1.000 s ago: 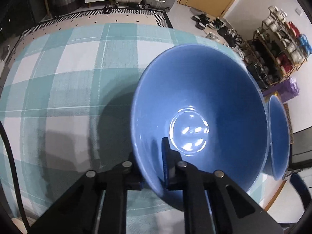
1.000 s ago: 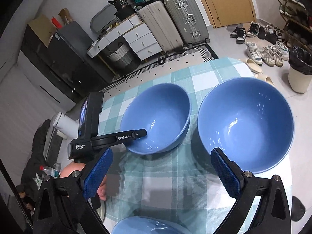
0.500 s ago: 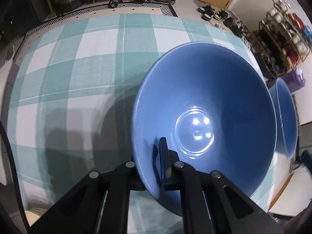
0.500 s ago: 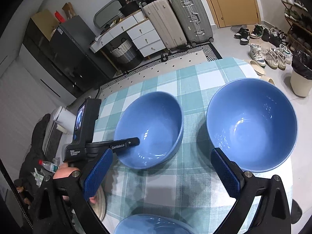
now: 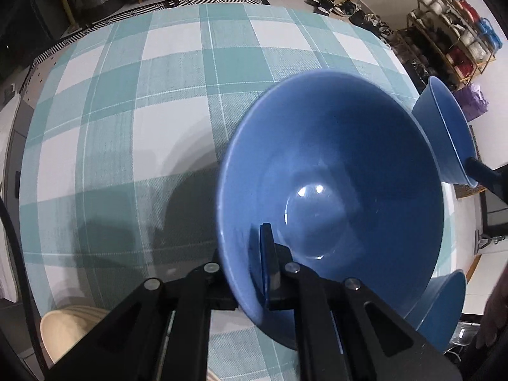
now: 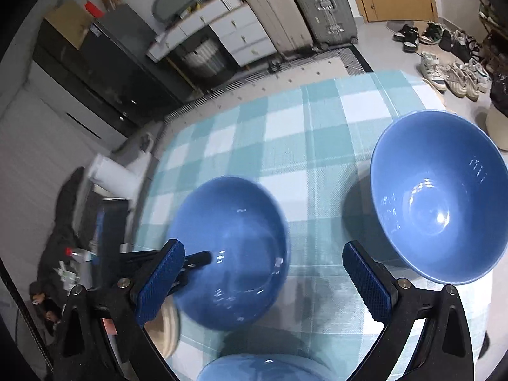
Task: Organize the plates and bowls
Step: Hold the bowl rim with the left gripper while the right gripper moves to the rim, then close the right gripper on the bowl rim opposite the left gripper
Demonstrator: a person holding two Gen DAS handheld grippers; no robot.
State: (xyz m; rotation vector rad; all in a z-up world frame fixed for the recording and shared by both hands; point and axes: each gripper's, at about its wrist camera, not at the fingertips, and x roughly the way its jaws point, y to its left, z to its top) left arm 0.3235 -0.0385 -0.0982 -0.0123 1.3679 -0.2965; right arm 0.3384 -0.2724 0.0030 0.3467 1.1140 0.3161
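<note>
Left hand-held gripper point(image 5: 250, 273) clamped on bowl point(image 5: 333, 197) rim, lifted above checked surface point(image 5: 143, 95). Right hand-held gripper point(image 6: 263, 281) spread wide, holding nothing, second bowl point(image 6: 435, 203) near.

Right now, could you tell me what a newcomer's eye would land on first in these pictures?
The big blue bowl fills the left wrist view, its near rim pinched by the left gripper above the teal checked tablecloth. In the right wrist view a second blue bowl sits on the cloth ahead of the open right gripper; a third bowl's rim shows at the bottom edge.
</note>
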